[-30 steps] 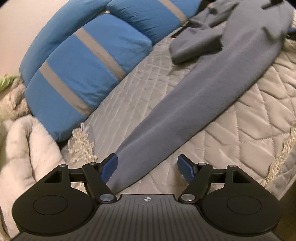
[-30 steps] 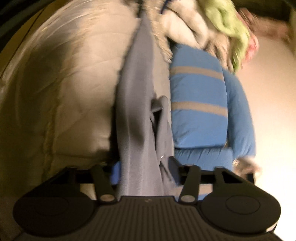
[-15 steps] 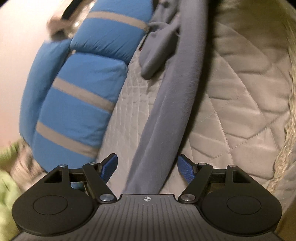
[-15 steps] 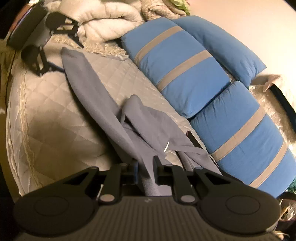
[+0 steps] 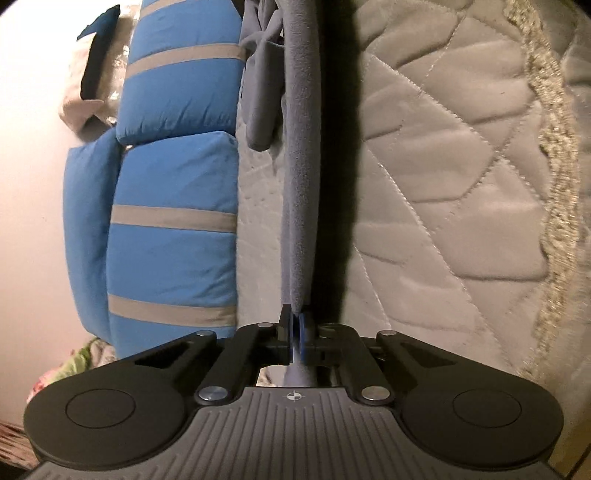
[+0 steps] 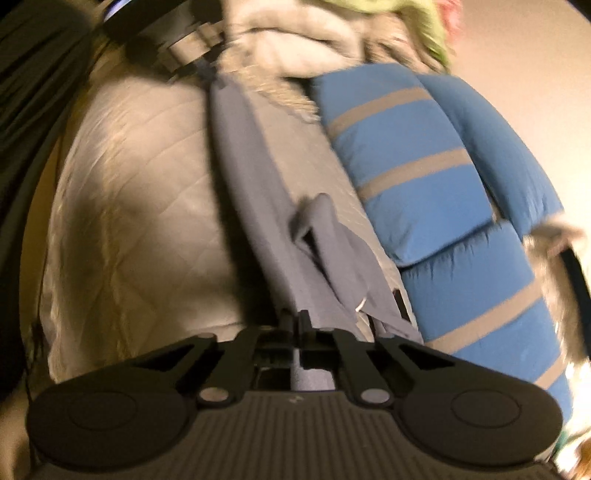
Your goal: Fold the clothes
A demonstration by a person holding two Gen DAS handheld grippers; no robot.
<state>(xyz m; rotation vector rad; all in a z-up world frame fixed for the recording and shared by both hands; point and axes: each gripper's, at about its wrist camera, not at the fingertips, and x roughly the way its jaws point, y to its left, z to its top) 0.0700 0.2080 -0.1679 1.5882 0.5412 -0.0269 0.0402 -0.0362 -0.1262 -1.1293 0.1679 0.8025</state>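
A grey-blue fleece garment [image 5: 301, 177] hangs stretched in a long band above a quilted beige bedspread [image 5: 443, 184]. My left gripper [image 5: 295, 321] is shut on one end of it, cloth pinched between the blue pads. My right gripper [image 6: 294, 317] is shut on the other end [image 6: 258, 177]. A loose sleeve or flap [image 6: 325, 229] dangles off the band near the right gripper. In the blurred right wrist view the left gripper [image 6: 177, 51] shows at the far end of the band.
Blue pillows with grey stripes [image 5: 173, 206] line one side of the bed, also in the right wrist view [image 6: 436, 192]. A cream fluffy blanket [image 6: 295, 48] and green cloth [image 6: 417, 14] lie at the far end. A fringed bedspread edge [image 5: 554, 184] marks the other side.
My left gripper has closed on the garment's end; it was open half a second ago. The garment has been lifted and pulled taut between both grippers. Both views have swung round.
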